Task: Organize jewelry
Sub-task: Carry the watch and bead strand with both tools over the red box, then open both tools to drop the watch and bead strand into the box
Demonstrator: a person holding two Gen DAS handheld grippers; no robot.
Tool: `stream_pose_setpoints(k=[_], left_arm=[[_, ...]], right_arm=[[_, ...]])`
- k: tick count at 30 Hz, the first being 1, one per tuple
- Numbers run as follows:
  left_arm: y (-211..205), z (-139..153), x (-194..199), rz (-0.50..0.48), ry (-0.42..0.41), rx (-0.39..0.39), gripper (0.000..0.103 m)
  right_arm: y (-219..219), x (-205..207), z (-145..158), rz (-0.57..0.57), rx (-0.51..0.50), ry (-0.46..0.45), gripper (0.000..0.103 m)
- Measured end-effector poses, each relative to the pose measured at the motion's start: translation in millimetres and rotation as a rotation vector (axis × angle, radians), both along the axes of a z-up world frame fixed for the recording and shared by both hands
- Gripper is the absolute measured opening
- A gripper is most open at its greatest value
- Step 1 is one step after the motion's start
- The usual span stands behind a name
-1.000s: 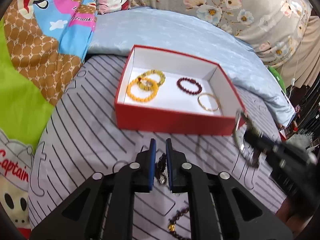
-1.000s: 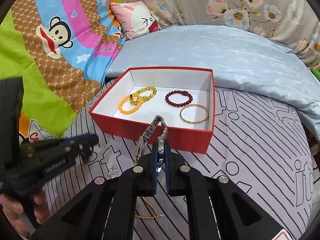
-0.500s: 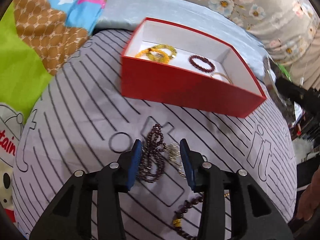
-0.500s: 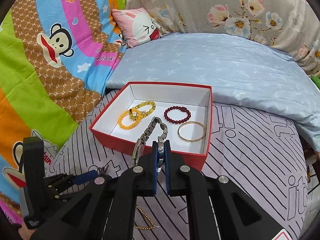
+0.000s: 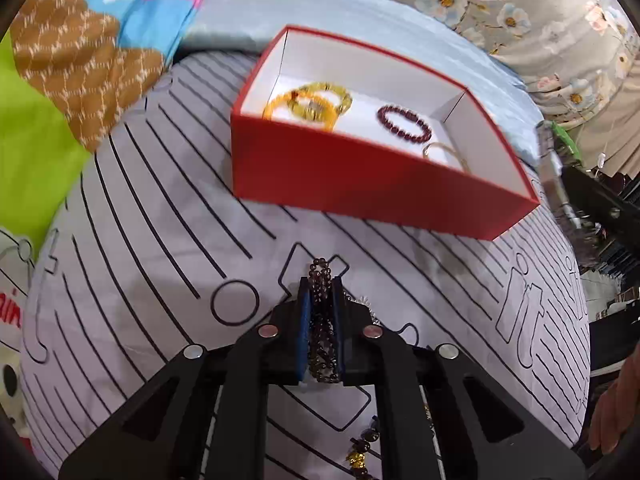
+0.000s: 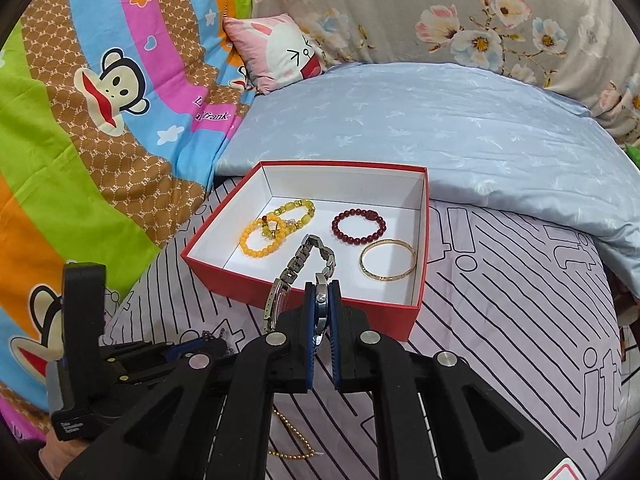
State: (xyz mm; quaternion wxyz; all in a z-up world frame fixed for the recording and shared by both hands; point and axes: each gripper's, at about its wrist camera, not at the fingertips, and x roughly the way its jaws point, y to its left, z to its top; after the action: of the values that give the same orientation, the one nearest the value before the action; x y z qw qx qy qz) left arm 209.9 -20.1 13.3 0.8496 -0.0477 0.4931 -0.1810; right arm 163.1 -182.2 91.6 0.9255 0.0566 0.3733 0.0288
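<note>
A red box (image 5: 360,184) with a white inside lies on the striped sheet. It holds yellow bead bracelets (image 5: 308,106), a dark red bead bracelet (image 5: 404,122) and a gold bangle (image 5: 444,152). In front of it my left gripper (image 5: 320,280) is down at the sheet, and its jaws are closing on a dark bead bracelet (image 5: 320,320) that the pads pinch. In the right wrist view my right gripper (image 6: 322,284) is shut on a silver watch (image 6: 304,264), held just before the box (image 6: 376,316). The left gripper (image 6: 200,344) is low on the left.
A silver sparkly piece (image 5: 360,302) lies beside the left fingers. A bead strand with a gold bead (image 5: 360,452) and a thin gold chain (image 6: 288,436) lie nearer on the sheet. Behind the box are a pale blue quilt (image 6: 440,120), a pink pillow (image 6: 280,52) and a cartoon blanket (image 6: 100,100).
The left gripper sank toward the sheet, spread its jaws around the dark bead bracelet, then closed on it. The right gripper kept hold of the watch and barely shifted.
</note>
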Motion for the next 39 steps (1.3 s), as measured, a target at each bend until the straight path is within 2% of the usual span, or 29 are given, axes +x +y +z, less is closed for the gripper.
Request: stream_pose_setpoints(k=[12,19,25,39], left_arm=[[-3.7,69.4,11.7,-0.025,-0.152,-0.027,0.007],[-26.8,96.0,39.2,-0.036,-0.233,0.020,0.007],[-38.6,101.7,62.8,-0.025,-0.254,0.053,0.007],[-51.5,81.6,105.9,0.002,-0.222,0.100,0.007]], right_arm=[[-5.2,14.0,14.0,-0.008,-0.017,-0.024,0.007],[-9.8,28.9,22.4,-0.019,-0.014,-0.041,0.007],[-16.5,43.3,25.5,-0.033,-0.004,-0.049,0.007],[-23.2,72.6,11.8,-0.041,-0.006,-0.021,0.007]])
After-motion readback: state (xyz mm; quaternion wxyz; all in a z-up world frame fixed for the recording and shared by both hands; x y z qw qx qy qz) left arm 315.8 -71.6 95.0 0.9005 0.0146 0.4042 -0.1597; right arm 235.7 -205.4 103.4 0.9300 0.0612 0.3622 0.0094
